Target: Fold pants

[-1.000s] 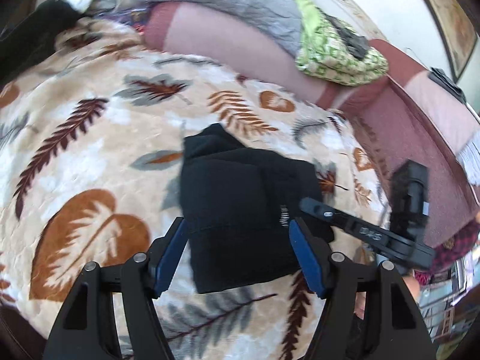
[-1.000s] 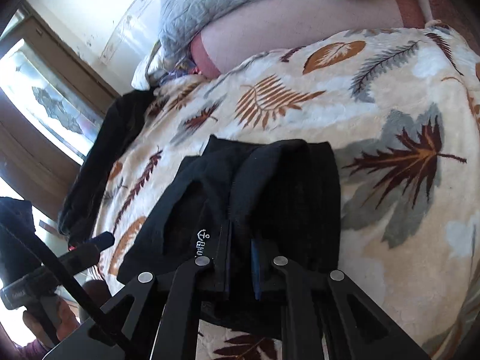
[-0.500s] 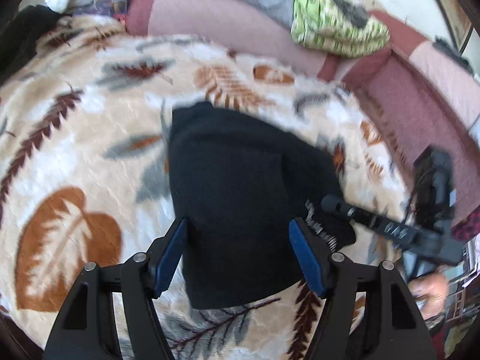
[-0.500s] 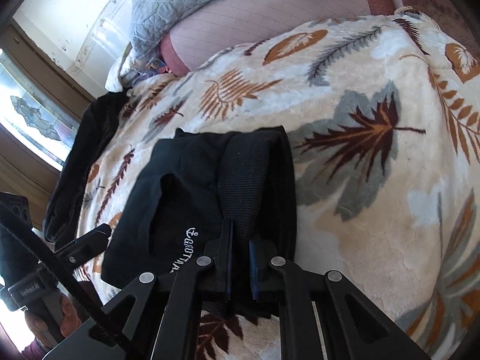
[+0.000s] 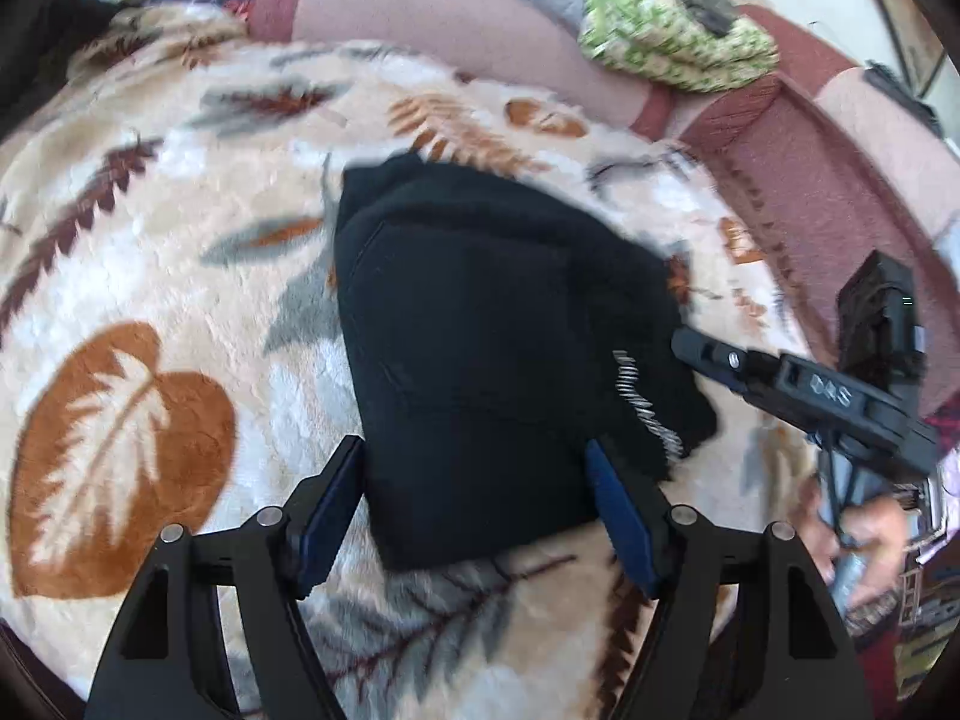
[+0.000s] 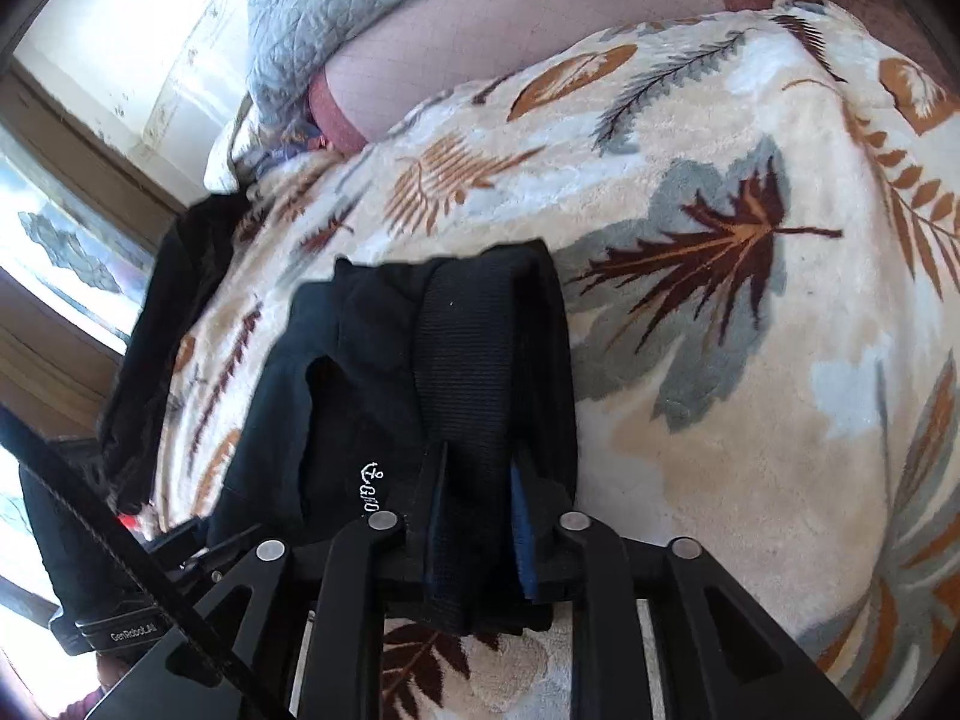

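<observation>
Left gripper (image 5: 474, 504): jaws spread wide and holding nothing; the near edge of the pants lies between them, with cloth running away ahead.
Pants (image 5: 480, 348): a black folded bundle lying on the leaf-print blanket (image 5: 150, 312), directly ahead of the left jaws and reaching across to the right jaws.
Handling: soft, limp and light by the look of it; layers will probably slide over each other and sag if lifted by one point. The plush blanket likely drags on the cloth.
Where to hold: best at a thick folded edge or the ribbed waistband, catching all layers together; a single thin layer would likely pull free of the stack.
Right gripper (image 6: 474, 516): jaws pinched on the ribbed band of the pants, a thick fold bunched between them, the white lettering just left of the jaws.
</observation>
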A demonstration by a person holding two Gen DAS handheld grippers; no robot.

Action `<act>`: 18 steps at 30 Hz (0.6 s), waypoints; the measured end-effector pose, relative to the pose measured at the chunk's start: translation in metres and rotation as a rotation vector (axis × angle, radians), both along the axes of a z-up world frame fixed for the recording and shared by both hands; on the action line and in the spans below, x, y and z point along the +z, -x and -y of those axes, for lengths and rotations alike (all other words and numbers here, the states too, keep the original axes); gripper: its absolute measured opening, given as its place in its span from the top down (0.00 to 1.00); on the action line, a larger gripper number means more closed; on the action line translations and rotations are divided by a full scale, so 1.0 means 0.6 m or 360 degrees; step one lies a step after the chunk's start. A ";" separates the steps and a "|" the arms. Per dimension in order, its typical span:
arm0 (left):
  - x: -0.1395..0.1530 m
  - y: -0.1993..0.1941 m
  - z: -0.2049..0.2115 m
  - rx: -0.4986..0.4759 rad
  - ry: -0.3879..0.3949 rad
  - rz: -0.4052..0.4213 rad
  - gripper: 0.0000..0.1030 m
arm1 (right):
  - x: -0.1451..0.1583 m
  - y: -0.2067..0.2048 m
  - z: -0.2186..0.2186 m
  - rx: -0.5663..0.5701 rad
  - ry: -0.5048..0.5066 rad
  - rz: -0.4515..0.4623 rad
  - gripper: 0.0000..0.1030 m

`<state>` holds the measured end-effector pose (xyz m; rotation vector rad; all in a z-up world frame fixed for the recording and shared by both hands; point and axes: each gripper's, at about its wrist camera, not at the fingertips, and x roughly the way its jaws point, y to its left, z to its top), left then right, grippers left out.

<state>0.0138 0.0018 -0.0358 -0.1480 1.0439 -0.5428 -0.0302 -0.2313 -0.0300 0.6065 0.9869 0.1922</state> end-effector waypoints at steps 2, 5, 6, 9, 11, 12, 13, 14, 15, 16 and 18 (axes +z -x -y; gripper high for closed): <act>0.026 0.010 -0.010 -0.0022 0.0019 0.0089 0.29 | 0.020 0.012 0.018 -0.0077 -0.0006 0.0094 0.79; 0.043 0.000 -0.011 0.0007 0.0018 0.0175 0.29 | 0.062 0.014 0.037 -0.0150 -0.0083 0.0272 0.75; 0.041 -0.006 -0.010 0.0027 0.0020 0.0175 0.29 | 0.071 0.004 0.035 -0.0120 -0.0152 0.0299 0.75; 0.000 -0.028 -0.004 0.0097 0.0024 0.0058 0.30 | 0.084 -0.052 -0.004 0.0076 -0.0315 0.0280 0.75; -0.036 -0.030 0.001 0.0097 0.0013 -0.0039 0.31 | 0.074 -0.105 -0.054 0.0297 -0.0436 0.0177 0.75; -0.051 -0.028 0.000 0.0113 0.0034 -0.0060 0.31 | 0.070 -0.123 -0.076 0.0359 -0.0445 0.0140 0.74; -0.054 -0.024 -0.001 0.0123 0.0048 -0.0029 0.31 | 0.066 -0.145 -0.105 0.0437 -0.0427 0.0108 0.71; -0.053 -0.020 0.000 0.0118 0.0043 0.0008 0.31 | 0.060 -0.165 -0.129 0.0514 -0.0425 0.0075 0.70; -0.053 -0.020 0.002 0.0111 0.0040 0.0017 0.31 | 0.052 -0.182 -0.150 0.0581 -0.0442 0.0034 0.66; -0.054 -0.021 0.001 0.0111 0.0050 0.0015 0.31 | 0.036 -0.206 -0.177 0.0668 -0.0476 -0.0039 0.62; -0.057 -0.022 -0.001 0.0110 0.0068 0.0023 0.31 | 0.007 -0.240 -0.208 0.0734 -0.0467 -0.0150 0.60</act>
